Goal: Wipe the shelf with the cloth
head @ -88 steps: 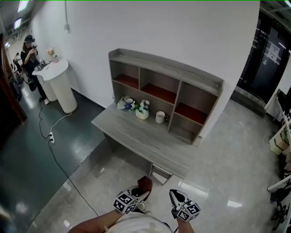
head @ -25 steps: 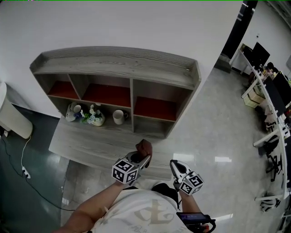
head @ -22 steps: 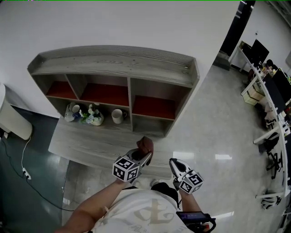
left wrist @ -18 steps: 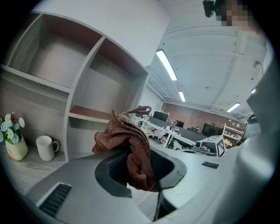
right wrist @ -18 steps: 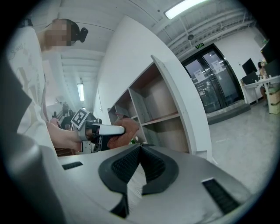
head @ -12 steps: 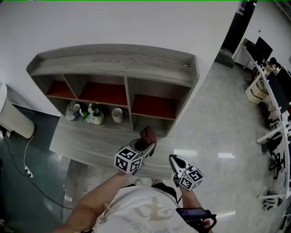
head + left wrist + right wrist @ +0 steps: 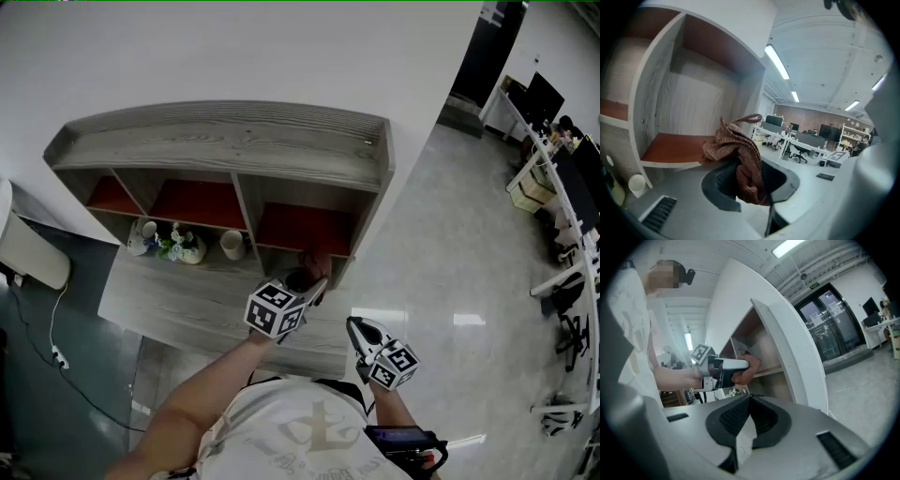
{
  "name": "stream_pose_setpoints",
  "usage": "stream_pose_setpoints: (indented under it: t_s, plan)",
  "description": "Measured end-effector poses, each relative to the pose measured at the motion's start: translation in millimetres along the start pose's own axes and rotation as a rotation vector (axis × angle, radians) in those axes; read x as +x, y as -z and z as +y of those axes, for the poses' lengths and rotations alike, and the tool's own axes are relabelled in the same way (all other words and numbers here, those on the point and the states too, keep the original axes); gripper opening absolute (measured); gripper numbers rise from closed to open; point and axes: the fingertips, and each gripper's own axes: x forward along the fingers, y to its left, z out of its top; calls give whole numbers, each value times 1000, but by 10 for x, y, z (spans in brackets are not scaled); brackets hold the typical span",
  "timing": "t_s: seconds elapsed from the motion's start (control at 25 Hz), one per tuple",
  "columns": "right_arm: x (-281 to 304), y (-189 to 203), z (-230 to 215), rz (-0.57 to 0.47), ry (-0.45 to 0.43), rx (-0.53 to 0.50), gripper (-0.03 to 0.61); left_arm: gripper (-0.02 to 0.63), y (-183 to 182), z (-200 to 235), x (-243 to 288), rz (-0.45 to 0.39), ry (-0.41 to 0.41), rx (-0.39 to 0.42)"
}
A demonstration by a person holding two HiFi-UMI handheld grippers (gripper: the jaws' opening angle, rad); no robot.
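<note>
My left gripper (image 7: 309, 281) is shut on a crumpled reddish-brown cloth (image 7: 316, 260), held at the mouth of the right-hand lower compartment of the grey wooden shelf (image 7: 225, 145). In the left gripper view the cloth (image 7: 738, 154) bunches between the jaws, just in front of the red-brown shelf board (image 7: 675, 146). In the right gripper view, the left gripper (image 7: 745, 365) and cloth (image 7: 749, 371) show beside the shelf's side wall (image 7: 787, 352). My right gripper (image 7: 361, 333) hangs lower right, away from the shelf, jaws shut and empty (image 7: 745, 411).
A white mug (image 7: 231, 245), a small flower ornament (image 7: 178, 246) and a teapot (image 7: 142, 237) stand on the desk surface (image 7: 178, 300) under the left compartments. A white round table (image 7: 23, 253) is at far left. Office desks and chairs (image 7: 562, 187) stand at right.
My left gripper has carried the cloth up and forward from above the desk edge to the right lower compartment's opening. The right gripper has hardly moved.
</note>
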Motion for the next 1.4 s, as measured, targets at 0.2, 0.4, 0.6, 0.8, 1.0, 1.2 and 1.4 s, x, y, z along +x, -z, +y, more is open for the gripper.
stream_pose_setpoints:
  t_s: [0.2,0.4,0.6,0.8,1.0,1.2,1.4]
  plan:
    - [-46,-4,-170,6,5,21,5,107,-284,153,387,43,-2,10]
    - [-124,16,-317,13,12,41,5,107,-421,260,792,155,21,40]
    - [-202,37,-474,10,32,67,5,106,-475,397,1083,224,21,60]
    - [-232,71,-599,14,46,90,5,104,-476,482,1234,299,14,88]
    - [-202,43,-656,14,48,98,5,103,-425,541,1290,350,12,67]
    - [-120,33,-667,22,43,98,5,101,-398,653,1236,374,-36,42]
    - [-8,54,-625,34,23,91,5,101,-379,875,1092,365,-107,-16]
